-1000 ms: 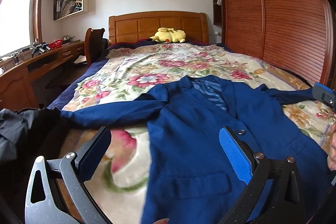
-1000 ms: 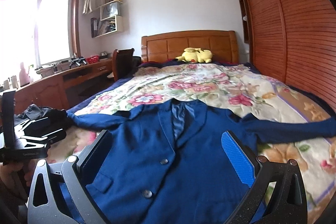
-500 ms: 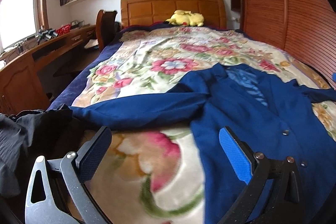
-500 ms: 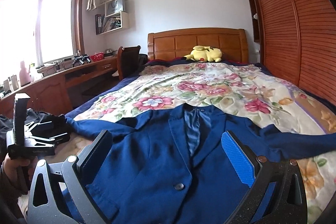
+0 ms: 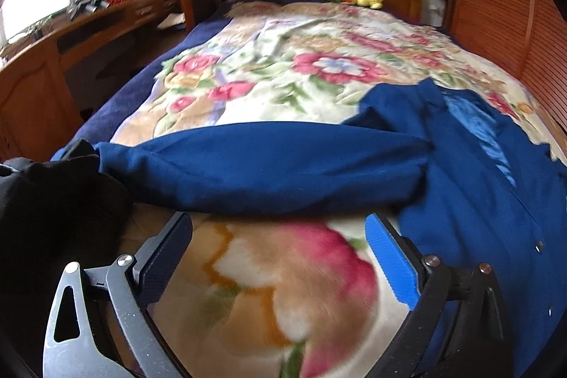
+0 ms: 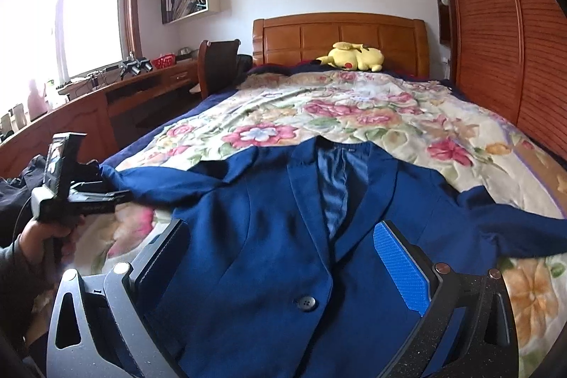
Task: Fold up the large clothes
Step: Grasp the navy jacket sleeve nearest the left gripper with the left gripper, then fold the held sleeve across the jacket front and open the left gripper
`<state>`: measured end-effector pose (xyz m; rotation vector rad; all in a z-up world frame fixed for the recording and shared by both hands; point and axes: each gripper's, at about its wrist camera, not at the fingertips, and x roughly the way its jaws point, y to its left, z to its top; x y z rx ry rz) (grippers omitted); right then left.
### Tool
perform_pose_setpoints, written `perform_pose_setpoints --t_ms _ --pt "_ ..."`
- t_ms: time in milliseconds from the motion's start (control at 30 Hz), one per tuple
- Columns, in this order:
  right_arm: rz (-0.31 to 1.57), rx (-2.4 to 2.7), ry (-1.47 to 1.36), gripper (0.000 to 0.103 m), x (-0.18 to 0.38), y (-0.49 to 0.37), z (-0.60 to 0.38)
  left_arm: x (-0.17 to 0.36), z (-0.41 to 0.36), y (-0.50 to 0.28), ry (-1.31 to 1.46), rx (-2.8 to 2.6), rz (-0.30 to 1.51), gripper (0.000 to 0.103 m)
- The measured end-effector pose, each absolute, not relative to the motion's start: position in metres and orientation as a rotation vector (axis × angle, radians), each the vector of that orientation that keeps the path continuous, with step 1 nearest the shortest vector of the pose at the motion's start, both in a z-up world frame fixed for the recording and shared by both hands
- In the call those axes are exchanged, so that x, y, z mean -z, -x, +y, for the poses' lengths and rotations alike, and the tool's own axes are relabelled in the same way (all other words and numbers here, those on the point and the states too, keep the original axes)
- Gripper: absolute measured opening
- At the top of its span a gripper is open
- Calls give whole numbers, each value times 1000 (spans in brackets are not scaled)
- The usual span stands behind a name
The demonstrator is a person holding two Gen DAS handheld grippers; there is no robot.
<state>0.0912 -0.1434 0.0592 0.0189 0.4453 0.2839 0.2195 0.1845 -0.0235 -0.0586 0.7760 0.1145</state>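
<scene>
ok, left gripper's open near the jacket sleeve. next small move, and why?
Probably ease the left gripper forward and down onto the outstretched sleeve of the dark blue suit jacket. Its jaws stand open and empty over the floral blanket, just short of the sleeve, which lies flat and unfolded. The right gripper hovers open above the jacket front.

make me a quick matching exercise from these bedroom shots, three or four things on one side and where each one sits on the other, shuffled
Things:
1. blue jacket
2. yellow plush toy
3. black clothes
4. red basket

Places:
A. on the wooden desk by the window
B. spread flat on the floral blanket
C. against the headboard
D. heaped by the jacket's outstretched sleeve end

Pairs: 1-B, 2-C, 3-D, 4-A
</scene>
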Motion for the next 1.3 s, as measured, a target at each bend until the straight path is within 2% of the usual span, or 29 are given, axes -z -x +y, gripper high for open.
perform_pose_setpoints --t_ms 300,800,867,900,933,1067,1100,1133,1300 --pt "489 -311 37 103 -60 -89 -136 35 206 -254 213 -168 834 99" --pt "497 -316 57 103 -58 -89 -134 67 214 -275 304 -204 932 98" --pt "496 -316 58 103 -58 -88 -134 66 216 -279 313 -185 931 88" --pt "495 -316 58 103 -59 -88 -134 66 218 -280 321 -178 934 79" --pt "493 -316 58 103 -59 -88 -134 66 219 -281 331 -172 935 65" --pt "482 -317 57 103 -60 -86 -135 63 221 -284 359 -119 953 36" --pt "479 -319 52 103 -61 -85 -135 61 219 -284 355 -109 954 23" --pt "475 -321 50 103 -61 -83 -136 58 216 -283 342 -103 951 15" --pt "459 -324 45 103 -63 -79 -139 24 188 -270 196 -95 862 8"
